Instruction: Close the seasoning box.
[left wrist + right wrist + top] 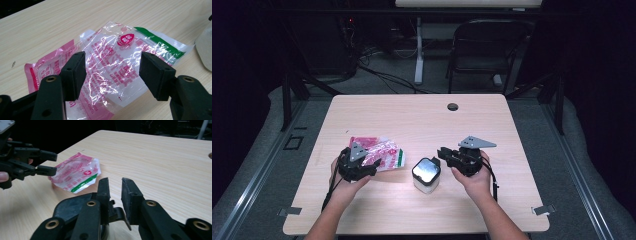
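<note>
On the bench: a pink-and-clear bag (pixel 379 152) lies flat left of centre, and a white box (pixel 426 175) with a dark glossy lid stands just right of it, near the front edge.
Step in hand: judged from the poses, the left tongs (pixel 369 165) are lining up on the bag while the right tongs (pixel 443 154) sit at the box lid.
Left tongs: open wide, jaws standing either side of the bag's near part; in the left gripper view the pads (pixel 75 75) hang over the film and do not pinch it.
Right tongs: jaws (pixel 115 195) parted a little, with a narrow gap; they lie over the lid's dark rim, and whether they press on anything I cannot tell.
Next move: likely the left tongs must drop and close on a fold or edge of the bag, since flat film gives little to bite; the right tongs should steady the box.
Bag look: crinkled, shiny plastic with pink print, a round red badge and a green strip (pixel 160 41) along one end; white grains show through near one corner.
Bag place: touching the bench, apart from the box.
</note>
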Available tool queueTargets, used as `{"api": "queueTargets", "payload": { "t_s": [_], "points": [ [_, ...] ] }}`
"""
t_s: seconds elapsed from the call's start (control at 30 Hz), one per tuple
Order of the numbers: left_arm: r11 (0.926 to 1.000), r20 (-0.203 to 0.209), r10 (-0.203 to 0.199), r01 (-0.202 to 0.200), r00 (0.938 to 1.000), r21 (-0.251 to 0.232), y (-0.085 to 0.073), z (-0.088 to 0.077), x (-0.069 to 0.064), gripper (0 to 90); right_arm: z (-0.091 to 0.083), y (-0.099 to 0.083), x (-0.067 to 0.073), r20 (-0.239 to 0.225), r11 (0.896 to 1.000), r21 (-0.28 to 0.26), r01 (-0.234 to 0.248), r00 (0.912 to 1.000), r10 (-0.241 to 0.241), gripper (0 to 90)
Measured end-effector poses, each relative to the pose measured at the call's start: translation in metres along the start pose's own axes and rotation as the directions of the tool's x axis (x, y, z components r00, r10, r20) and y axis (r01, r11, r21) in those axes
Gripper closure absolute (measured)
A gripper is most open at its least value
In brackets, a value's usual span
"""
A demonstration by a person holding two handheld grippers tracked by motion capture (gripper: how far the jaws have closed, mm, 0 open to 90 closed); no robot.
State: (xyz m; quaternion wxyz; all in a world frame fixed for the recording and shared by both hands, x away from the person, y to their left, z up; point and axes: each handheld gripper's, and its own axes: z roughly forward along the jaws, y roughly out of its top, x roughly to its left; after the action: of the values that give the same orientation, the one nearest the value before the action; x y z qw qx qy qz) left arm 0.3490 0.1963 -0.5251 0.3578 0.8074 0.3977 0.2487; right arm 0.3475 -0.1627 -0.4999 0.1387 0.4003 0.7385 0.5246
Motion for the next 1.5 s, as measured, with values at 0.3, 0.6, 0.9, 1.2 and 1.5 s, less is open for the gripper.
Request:
{"api": "queueTargets", "payload": {
  "t_s": [0.3,0.6,0.9,1.2,1.5],
  "points": [
    [0.9999,-0.005,-0.014,0.014,0.9999,-0.003,-0.001,-0.001,0.004,38.6,-0.002,-0.001,-0.017,0.052,0.999,0.001,-0.051,0.9973,0.051,65.0],
    [0.9997,-0.006,-0.021,0.021,0.9998,-0.010,0.000,-0.001,0.005,38.6,0.000,-0.008,-0.033,0.129,0.997,0.011,-0.079,0.9887,0.077,54.4],
    [0.9996,-0.004,-0.026,0.026,0.9996,-0.014,0.001,0.001,0.007,38.6,0.003,-0.017,-0.040,0.174,0.996,0.028,-0.079,0.9820,0.073,49.4],
    [0.9997,-0.002,-0.025,0.025,0.9997,0.001,0.002,0.007,0.008,38.6,0.008,-0.026,-0.041,0.210,0.994,0.077,-0.077,0.9758,0.059,48.1],
    [0.9996,-0.002,-0.029,0.029,0.9996,-0.003,0.002,0.008,0.008,38.6,0.006,-0.028,-0.046,0.227,0.993,0.069,-0.098,0.9705,0.080,47.6]
  ]
}}
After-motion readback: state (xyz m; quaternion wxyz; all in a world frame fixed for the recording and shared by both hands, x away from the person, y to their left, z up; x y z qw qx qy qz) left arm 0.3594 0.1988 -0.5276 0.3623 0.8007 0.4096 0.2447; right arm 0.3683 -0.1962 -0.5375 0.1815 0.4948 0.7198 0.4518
